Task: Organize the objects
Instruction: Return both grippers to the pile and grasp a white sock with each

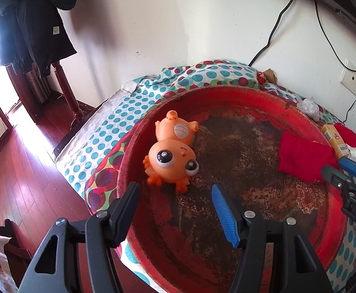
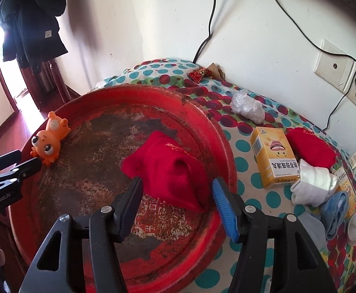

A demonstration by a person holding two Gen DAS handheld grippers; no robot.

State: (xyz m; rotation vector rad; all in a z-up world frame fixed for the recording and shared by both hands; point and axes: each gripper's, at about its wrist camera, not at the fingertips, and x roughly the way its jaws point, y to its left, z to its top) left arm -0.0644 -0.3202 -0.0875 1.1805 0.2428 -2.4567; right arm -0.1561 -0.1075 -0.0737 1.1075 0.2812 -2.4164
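— Left wrist view, entries?
— Left gripper (image 1: pixel 175 210): jaws spread apart, nothing between them, hung over the near side of a red tray (image 1: pixel 270 91) with a worn, rust-mottled floor. Orange toy frog (image 1: pixel 172 155): lay on its back inside the tray by the left rim, just ahead of the fingertips, not touched. Folded red cloth (image 1: pixel 302 157): on the tray floor at the right. Right gripper (image 1: pixel 343 171): entered from the right edge, tips close to that cloth; contact not clear. Tray seated on a polka-dot cover (image 1: pixel 119 114).

— Right wrist view?
— Right gripper (image 2: pixel 176 201): jaws wide open, straddled the near end of the red cloth (image 2: pixel 168 168) — gripped nothing. Frog (image 2: pixel 47 140): far left of the tray (image 2: pixel 214 127), left gripper (image 2: pixel 29 162) just beside it. Off the tray, on the cover (image 2: pixel 241 146): yellow box (image 2: pixel 273 156), second red bundle (image 2: pixel 309 146), white sock roll (image 2: pixel 312 185), blue sock (image 2: pixel 336 210), crumpled plastic bag (image 2: pixel 247 106), small red wrapper (image 2: pixel 198 74) by the wall.
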